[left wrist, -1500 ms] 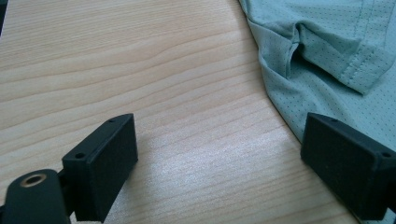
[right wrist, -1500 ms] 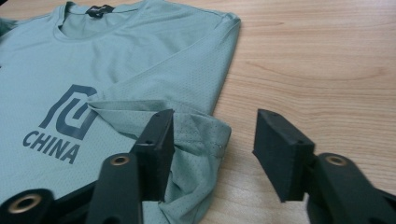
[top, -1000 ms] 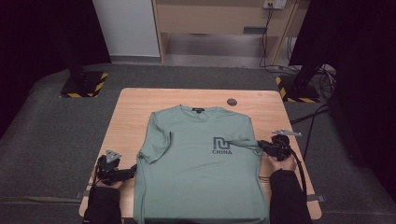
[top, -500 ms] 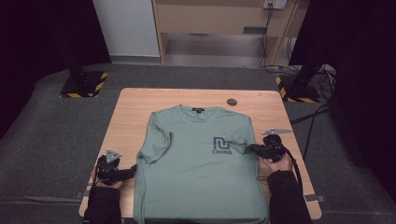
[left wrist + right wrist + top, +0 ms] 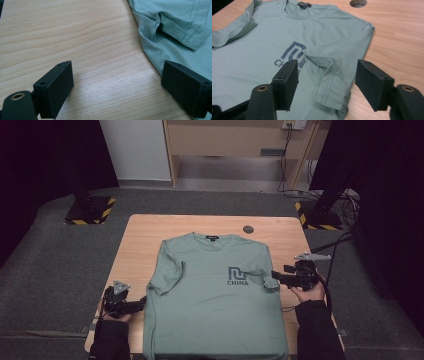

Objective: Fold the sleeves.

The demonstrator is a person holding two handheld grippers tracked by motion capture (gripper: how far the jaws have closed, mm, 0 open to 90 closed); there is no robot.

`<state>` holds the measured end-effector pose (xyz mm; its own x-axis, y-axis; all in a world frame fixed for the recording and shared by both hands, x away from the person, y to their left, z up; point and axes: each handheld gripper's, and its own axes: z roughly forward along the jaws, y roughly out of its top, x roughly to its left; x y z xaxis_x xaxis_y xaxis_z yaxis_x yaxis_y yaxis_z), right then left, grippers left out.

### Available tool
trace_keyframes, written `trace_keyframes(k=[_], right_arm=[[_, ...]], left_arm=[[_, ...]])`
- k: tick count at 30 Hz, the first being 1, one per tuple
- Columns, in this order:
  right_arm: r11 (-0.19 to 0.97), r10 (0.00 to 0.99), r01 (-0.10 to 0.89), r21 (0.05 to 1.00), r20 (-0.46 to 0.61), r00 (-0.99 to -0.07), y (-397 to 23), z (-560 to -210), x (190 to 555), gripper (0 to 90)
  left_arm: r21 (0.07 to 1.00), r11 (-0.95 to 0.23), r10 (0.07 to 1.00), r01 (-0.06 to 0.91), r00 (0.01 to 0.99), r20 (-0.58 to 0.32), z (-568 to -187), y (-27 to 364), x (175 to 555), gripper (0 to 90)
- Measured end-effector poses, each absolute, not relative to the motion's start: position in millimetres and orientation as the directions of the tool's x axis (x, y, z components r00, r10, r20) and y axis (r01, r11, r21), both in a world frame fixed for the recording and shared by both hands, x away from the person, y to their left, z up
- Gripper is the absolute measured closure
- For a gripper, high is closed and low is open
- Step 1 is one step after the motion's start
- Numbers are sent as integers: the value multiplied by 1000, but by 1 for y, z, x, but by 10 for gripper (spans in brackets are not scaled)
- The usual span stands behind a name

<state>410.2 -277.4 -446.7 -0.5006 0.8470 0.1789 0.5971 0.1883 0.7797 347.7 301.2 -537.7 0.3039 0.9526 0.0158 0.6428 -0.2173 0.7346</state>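
Your right tool [image 5: 274, 276] has just spread apart, sleeve [image 5: 329, 85] lying loose between; your left tool [image 5: 142, 303] stands apart beside the T-shirt [image 5: 215, 305].

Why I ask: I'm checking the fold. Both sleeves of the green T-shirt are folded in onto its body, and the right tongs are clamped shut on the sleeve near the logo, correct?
Not quite. The right tongs stand open, having just been opening; their jaws straddle the folded sleeve without pressing it, as the right gripper view shows. Both sleeves do lie folded in on the green T-shirt.

Text I can read: "CHINA" under a dark blue logo | On: chest of my green T-shirt [image 5: 215, 295]
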Motion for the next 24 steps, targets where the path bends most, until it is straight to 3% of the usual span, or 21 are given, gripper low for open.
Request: trace_keyframes(k=[8,24], right_arm=[[135,881,637,759,203,-428,-266,-453,420,227],[136,850,732,668,301,-433,-235,-510,454,241]], left_arm=[[734,-215,954,644,301,15,-538,301,348,95],[733,-215,954,645,300,15,-538,300,348,92]])
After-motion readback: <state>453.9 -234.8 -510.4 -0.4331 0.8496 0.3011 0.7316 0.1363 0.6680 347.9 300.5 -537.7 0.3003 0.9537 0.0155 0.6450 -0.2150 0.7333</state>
